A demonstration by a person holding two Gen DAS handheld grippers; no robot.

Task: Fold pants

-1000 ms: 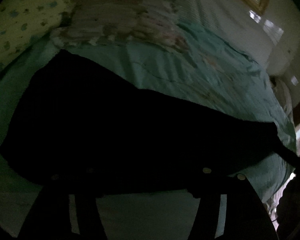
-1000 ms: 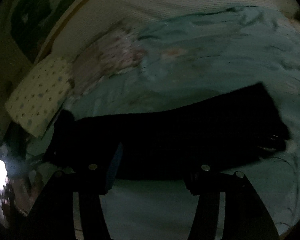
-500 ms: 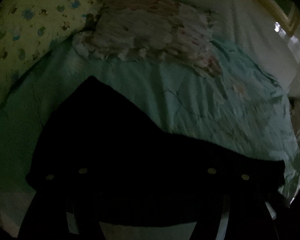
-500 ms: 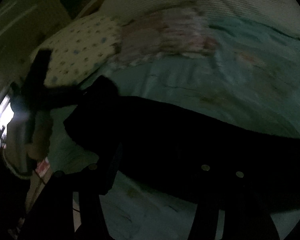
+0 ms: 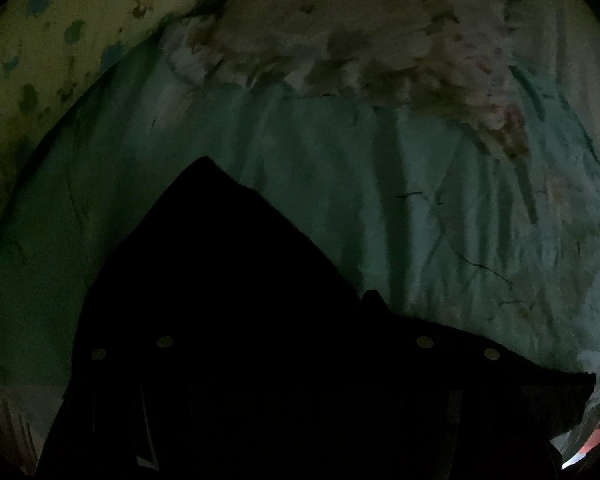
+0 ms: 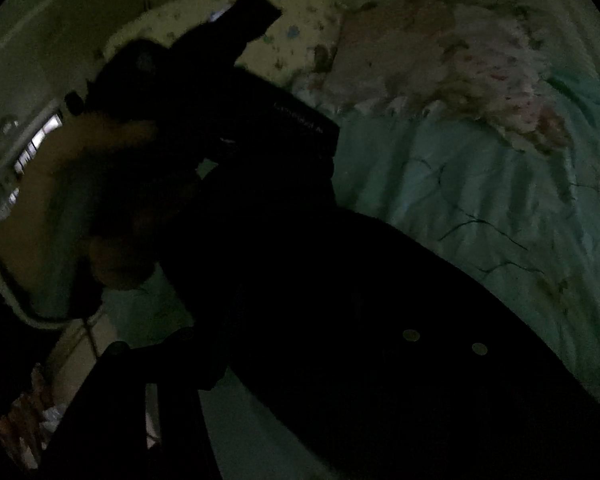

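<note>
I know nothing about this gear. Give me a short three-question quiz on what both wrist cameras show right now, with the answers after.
1. True or false: the black pants lie on a teal bedspread.
2. Which lies at the head of the bed, left of the pale patterned cloth? A) a spotted pillow B) a red suitcase C) a laptop
3. Fill in: in the right wrist view, the dark device left of the pants is the other ____.

Key:
1. True.
2. A, the spotted pillow.
3. Gripper: it is the left gripper, held in the person's hand. The dim light hides whether either gripper is open or shut.
</note>
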